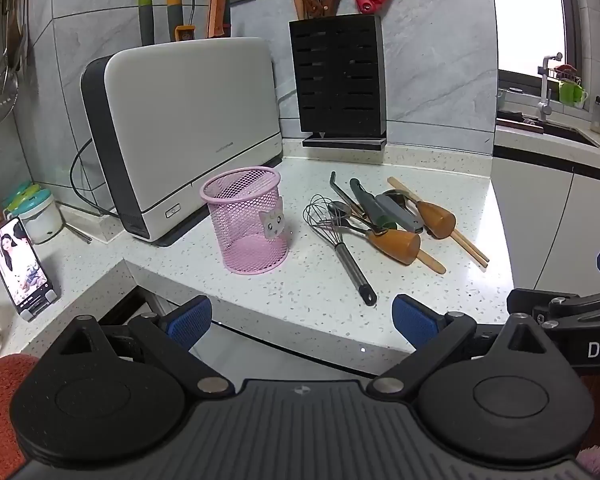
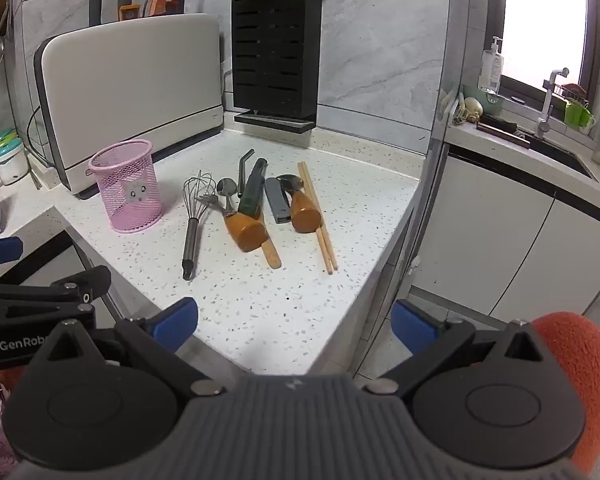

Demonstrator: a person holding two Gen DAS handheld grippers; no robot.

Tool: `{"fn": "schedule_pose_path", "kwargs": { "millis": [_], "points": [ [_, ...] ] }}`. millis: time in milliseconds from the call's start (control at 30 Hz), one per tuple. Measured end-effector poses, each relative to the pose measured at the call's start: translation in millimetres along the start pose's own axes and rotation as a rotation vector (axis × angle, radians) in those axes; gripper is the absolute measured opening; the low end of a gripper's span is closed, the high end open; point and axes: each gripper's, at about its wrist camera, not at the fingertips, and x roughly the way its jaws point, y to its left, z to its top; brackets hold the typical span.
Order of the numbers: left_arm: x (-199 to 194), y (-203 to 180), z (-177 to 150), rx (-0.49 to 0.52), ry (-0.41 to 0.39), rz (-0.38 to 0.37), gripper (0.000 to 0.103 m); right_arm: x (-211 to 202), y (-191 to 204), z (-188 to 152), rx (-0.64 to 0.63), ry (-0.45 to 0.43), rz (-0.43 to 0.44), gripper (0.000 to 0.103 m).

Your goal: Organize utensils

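Note:
A pink mesh cup (image 1: pixel 247 220) (image 2: pixel 127 186) with a cat sticker stands upright and empty on the speckled counter (image 1: pixel 300 292) (image 2: pixel 268 280). To its right lies a pile of utensils: a metal whisk (image 1: pixel 342 248) (image 2: pixel 194 220), spoons, a bent metal straw (image 2: pixel 244 170), a green-handled tool (image 2: pixel 252 192), a grey tool (image 2: pixel 276 200), two tools with brown wooden handles (image 1: pixel 396 242) (image 2: pixel 247 232) and chopsticks (image 2: pixel 318 220). My left gripper (image 1: pixel 302 320) hovers open over the counter's near edge, short of the whisk handle. My right gripper (image 2: pixel 294 322) is open too, nothing between its blue pads.
A white appliance (image 1: pixel 188 128) and a black knife block (image 1: pixel 340 80) stand against the tiled wall behind. A phone (image 1: pixel 18 264) is propped at the left. The counter ends at the right; a sink (image 2: pixel 556 148) lies beyond.

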Motion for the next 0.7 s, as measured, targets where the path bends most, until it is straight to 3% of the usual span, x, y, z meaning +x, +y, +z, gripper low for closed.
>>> {"fn": "schedule_pose_path", "kwargs": {
  "millis": [700],
  "points": [
    [-0.5,-0.1,0.2,0.004,-0.005,0.002,0.103,-0.4,0.4,0.1,0.004,-0.001,0.004,0.100]
  ]
}}
